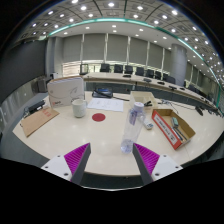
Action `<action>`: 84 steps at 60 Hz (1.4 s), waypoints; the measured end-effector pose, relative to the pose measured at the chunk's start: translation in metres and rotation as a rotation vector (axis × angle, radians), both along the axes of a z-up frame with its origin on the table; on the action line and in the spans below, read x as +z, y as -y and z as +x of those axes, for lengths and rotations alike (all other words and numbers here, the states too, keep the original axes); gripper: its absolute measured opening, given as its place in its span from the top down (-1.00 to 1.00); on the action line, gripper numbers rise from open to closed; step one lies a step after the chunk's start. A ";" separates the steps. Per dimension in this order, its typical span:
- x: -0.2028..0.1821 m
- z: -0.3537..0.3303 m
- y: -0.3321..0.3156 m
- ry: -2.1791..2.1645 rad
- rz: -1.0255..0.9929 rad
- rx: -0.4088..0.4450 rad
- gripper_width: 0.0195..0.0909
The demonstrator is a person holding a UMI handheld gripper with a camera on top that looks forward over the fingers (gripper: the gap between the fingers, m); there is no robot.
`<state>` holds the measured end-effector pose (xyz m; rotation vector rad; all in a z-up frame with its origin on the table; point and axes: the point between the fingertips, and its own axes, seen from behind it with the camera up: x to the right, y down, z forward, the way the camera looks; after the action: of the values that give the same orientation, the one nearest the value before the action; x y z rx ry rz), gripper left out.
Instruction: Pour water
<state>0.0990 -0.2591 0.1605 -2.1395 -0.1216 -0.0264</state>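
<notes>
The bottle (133, 124) stood upright on the table (100, 135), just ahead of the gripper (112, 157) at 1 o'clock; fingers spread, empty. The cup (79, 108) stood at 11 o'clock (beyond, well apart). Step: approach, apparently; next, close on the bottle.

Bare pale bench (100, 138) lies ahead of the hand-held gripper (110, 158), its fingers spread; a clear plastic bottle (133, 125) blocks right-centre; the white cup (78, 108) and red-rimmed open box (172, 128) flank it.
</notes>
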 end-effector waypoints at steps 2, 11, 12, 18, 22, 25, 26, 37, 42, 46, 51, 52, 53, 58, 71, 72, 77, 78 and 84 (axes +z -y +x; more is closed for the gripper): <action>-0.008 0.012 -0.007 -0.003 0.007 -0.008 -0.87; -0.048 0.055 -0.047 -0.020 0.017 -0.028 -0.86; -0.052 0.057 -0.053 -0.021 0.019 -0.029 -0.87; -0.071 0.070 -0.084 -0.027 0.043 -0.029 -0.87; -0.078 0.075 -0.104 -0.035 0.071 -0.027 -0.86; -0.084 0.075 -0.119 -0.039 0.085 -0.026 -0.86; -0.085 0.075 -0.123 -0.042 0.090 -0.024 -0.86; -0.092 0.069 -0.157 -0.060 0.147 0.007 -0.25; -0.089 0.069 -0.163 -0.057 0.171 0.008 0.13; -0.088 0.067 -0.164 -0.066 0.180 0.014 0.26; -0.086 0.071 -0.163 -0.058 0.186 -0.008 0.45; -0.086 0.072 -0.163 -0.055 0.185 -0.011 0.45; -0.086 0.072 -0.163 -0.053 0.182 -0.011 0.46; -0.086 0.071 -0.163 -0.034 0.166 -0.012 0.54; -0.060 0.073 -0.177 0.072 0.170 -0.053 0.55; -0.057 0.072 -0.179 0.085 0.170 -0.055 0.55; -0.038 0.068 -0.193 0.163 0.179 -0.067 0.55; -0.034 0.065 -0.195 0.182 0.180 -0.069 0.55; -0.005 0.052 -0.216 0.316 0.199 -0.078 0.54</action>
<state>0.1507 -0.0434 0.1555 -1.9271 -0.2112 -0.4067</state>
